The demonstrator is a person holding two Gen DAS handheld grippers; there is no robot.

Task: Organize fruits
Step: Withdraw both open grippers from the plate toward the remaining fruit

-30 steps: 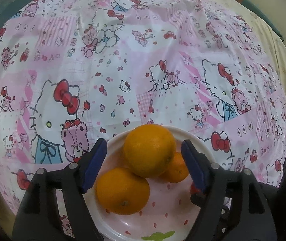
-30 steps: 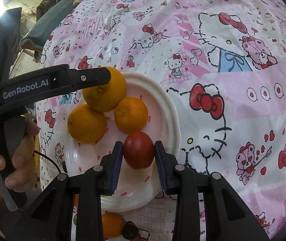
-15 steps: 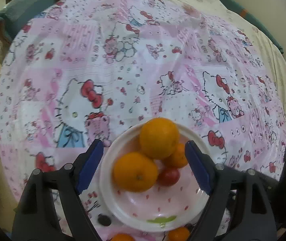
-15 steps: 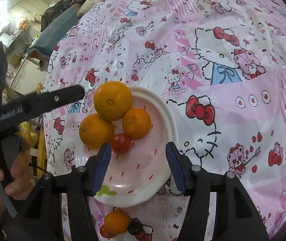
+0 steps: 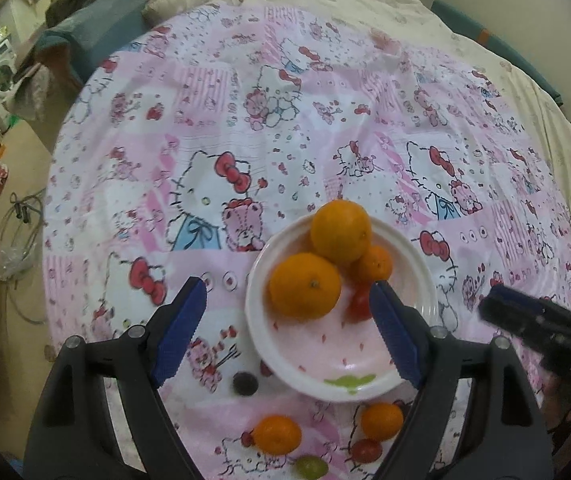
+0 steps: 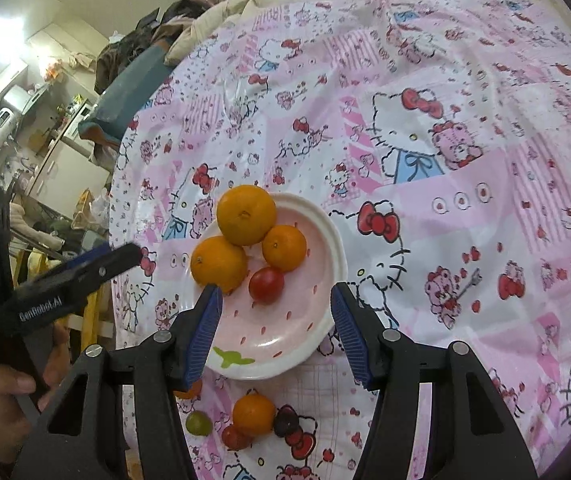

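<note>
A white and pink plate (image 5: 421,276) (image 6: 335,240) on the cartoon-cat tablecloth holds two big oranges (image 5: 340,230) (image 6: 246,215), a small orange (image 5: 373,263) (image 6: 284,248) and a red tomato (image 5: 359,302) (image 6: 266,285). My left gripper (image 5: 286,285) hangs open above the plate's left half, with nothing held. Above the plate's near side, my right gripper (image 6: 276,294) is also open and touches no fruit. Loose on the cloth in front of the plate lie two small oranges (image 5: 277,435) (image 6: 254,414), another tomato (image 5: 366,450), a green grape (image 6: 198,423) and a dark grape (image 5: 244,383).
The round table's edge (image 5: 51,240) drops off at the left to a cluttered floor. A cream quilt (image 5: 325,4) lies beyond the table's far side. In the right wrist view a hand (image 6: 9,384) holds the left gripper at the left.
My right gripper opened and let go of the tomato, which now lies on the plate. Both grippers have risen and drawn back, so the loose fruits in front of the plate have come into view.
</note>
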